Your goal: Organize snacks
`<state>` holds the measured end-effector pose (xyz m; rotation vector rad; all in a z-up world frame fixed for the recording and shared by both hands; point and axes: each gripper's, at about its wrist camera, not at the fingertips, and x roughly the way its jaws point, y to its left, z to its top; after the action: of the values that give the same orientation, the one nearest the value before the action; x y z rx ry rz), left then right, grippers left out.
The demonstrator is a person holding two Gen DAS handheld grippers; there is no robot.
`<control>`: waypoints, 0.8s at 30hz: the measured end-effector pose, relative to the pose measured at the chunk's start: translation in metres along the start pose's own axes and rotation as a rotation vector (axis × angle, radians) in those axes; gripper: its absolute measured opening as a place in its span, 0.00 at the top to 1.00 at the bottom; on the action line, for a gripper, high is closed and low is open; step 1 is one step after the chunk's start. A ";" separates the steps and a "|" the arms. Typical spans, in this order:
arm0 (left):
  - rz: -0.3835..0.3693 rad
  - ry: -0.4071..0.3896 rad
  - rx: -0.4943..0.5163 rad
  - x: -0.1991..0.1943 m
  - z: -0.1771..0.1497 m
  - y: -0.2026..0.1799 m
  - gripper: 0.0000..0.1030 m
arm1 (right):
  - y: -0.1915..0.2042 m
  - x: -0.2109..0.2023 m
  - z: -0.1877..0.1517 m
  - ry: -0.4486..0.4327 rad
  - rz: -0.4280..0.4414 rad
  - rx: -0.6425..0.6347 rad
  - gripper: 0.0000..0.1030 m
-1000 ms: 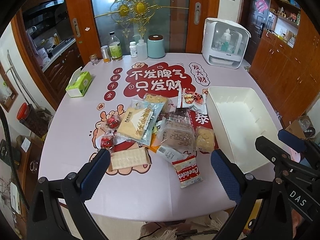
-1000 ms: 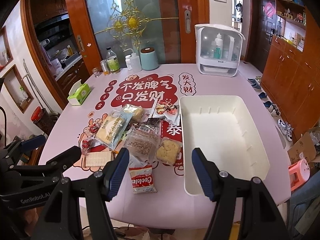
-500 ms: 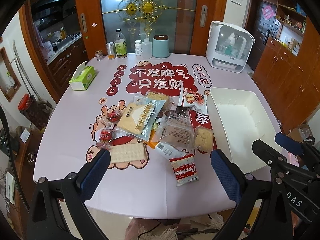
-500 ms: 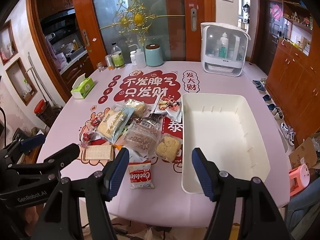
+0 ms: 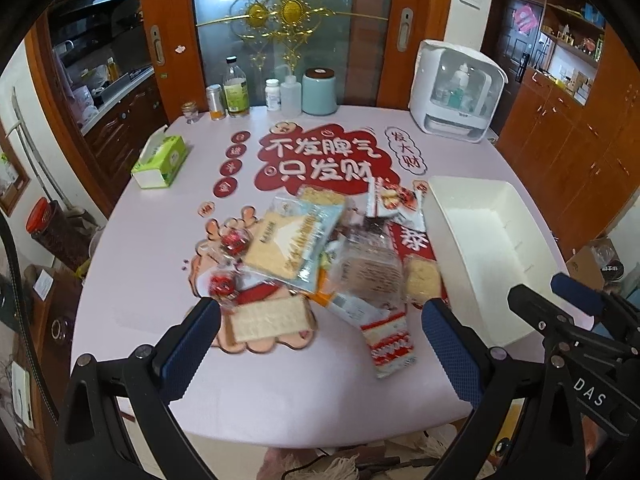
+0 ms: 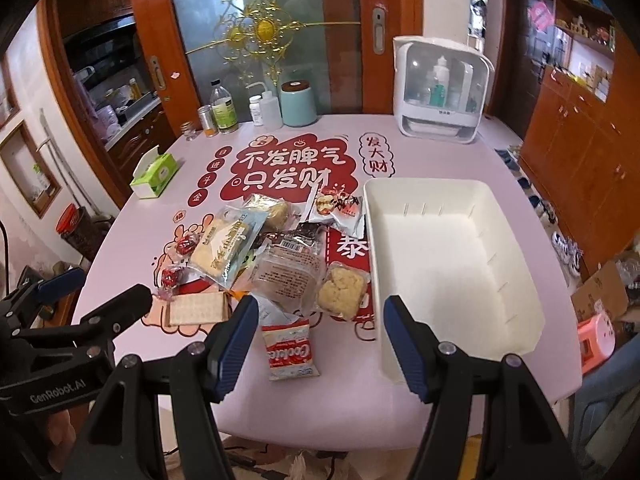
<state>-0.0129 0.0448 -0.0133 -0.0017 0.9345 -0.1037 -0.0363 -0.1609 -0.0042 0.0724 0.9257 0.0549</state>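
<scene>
1. White bin (image 6: 516, 292): 1, nothing in it.
2. Red-wrapped candies (image 6: 185, 246): 2.
3. Cracker pack, clear wrap (image 6: 196, 309): 1.
4. "Cookies" bag (image 6: 290, 354): 1.
5. Other snack pkts in the pile (image 6: 286, 268): approx 6, overlapping, exact no. unclear.
6. Green tissue box (image 6: 154, 175): 1.
7. Bottles/jars at far edge of table (image 6: 224, 110): 6, plus 1 teal canister (image 6: 298, 105).
8. White cabinet w/ clear door (image 6: 438, 88): 1.

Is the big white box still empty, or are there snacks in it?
Empty. The white box shows only its bare bottom, and the snacks all lie beside it on the table.
</scene>
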 end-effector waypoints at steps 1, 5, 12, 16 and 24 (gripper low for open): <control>0.003 -0.005 -0.001 0.000 0.003 0.007 0.03 | 0.004 0.002 0.001 0.005 -0.004 0.010 0.36; 0.037 -0.028 -0.013 0.003 0.016 0.052 0.03 | 0.018 0.017 0.004 0.043 -0.023 0.076 0.36; 0.107 -0.006 0.052 0.039 0.020 0.121 0.03 | 0.029 0.056 -0.006 0.151 -0.055 0.204 0.36; 0.038 0.053 0.142 0.075 0.009 0.134 0.03 | 0.041 0.086 -0.013 0.197 -0.084 0.179 0.36; -0.149 0.184 0.468 0.167 -0.029 0.102 0.03 | 0.049 0.151 -0.053 0.203 -0.086 0.030 0.36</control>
<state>0.0709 0.1324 -0.1694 0.3774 1.0747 -0.4653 0.0115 -0.0981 -0.1520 0.0555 1.1317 -0.0323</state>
